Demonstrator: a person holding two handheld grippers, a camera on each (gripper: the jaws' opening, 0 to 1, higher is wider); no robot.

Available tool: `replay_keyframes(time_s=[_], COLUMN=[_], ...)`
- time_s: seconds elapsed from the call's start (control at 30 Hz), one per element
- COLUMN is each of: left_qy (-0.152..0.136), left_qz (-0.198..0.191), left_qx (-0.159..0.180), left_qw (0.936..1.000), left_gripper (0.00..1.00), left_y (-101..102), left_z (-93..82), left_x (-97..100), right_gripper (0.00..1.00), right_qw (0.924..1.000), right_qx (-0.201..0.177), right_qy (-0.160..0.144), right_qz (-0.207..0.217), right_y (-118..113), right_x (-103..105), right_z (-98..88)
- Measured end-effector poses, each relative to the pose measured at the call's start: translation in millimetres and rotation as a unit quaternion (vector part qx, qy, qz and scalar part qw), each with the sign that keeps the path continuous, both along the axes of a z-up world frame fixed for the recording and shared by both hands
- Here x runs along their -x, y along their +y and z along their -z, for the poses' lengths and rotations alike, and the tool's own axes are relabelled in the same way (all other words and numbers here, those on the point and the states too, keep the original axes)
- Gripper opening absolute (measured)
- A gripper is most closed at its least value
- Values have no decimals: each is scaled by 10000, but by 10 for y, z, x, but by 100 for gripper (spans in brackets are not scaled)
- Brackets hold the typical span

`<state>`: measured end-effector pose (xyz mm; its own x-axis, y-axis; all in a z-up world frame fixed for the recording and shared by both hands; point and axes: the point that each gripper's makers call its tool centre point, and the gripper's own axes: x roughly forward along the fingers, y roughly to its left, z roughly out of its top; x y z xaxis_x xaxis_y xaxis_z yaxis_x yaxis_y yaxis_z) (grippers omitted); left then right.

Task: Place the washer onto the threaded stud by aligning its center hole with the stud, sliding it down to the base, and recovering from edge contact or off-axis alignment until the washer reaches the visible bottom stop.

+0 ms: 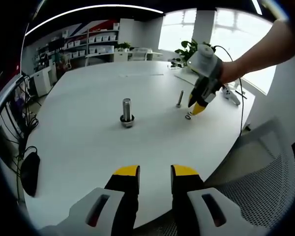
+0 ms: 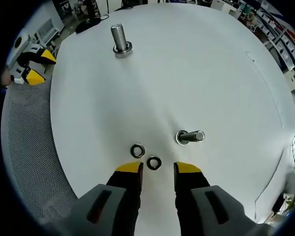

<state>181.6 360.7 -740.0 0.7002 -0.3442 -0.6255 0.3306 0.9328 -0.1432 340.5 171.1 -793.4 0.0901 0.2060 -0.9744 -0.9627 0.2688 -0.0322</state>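
Washer (image 2: 154, 162) flat, hole upward

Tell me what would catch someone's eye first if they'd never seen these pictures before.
Probably the right gripper, jaws open, hanging right over two small washers lying flat on the white table, one of them just ahead of the gap between its yellow tips. Just past them stands a small threaded stud, and farther across the table a larger bolt stands upright. The left gripper waits open at the table's near edge.
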Motion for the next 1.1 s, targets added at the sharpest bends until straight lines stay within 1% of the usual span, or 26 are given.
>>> replay_keyframes(time_s=[0.3,0.47,0.63,0.83,0.93,1.0,1.03,1.07,1.1], left_qy=[-1,33,30,30,36,35,39,38,37], left_qz=[-17,-28,-35,-38,-45,-50,-62,-67,-67], left_qx=[-1,-1,-24,-32,-48,-59,-50,-48,-53], left_qw=[10000,10000,10000,10000,10000,10000,10000,10000,10000], left_gripper=[24,24,24,24,24,24,24,24,24], left_y=[7,11,17,21,27,30,32,34,36], left_z=[-1,15,13,13,20,16,19,20,22], left_x=[-2,-2,-2,-1,-3,1,-1,-3,-5], right_gripper=[26,24,24,24,20,16,16,16,16], right_qw=[9999,10000,9999,9999,9997,9998,9999,9999,9998], right_qx=[83,-30,-133,-113,-220,-193,-156,-64,-36], right_qy=[27,54,59,78,47,38,50,41,40], right_qz=[-83,9,12,-19,-10,61,41,-138,-193], right_y=[-15,17,15,17,3,3,13,17,20], right_x=[45,72,78,68,30,-12,-4,3,6], right_z=[64,54,56,61,59,70,76,76,78])
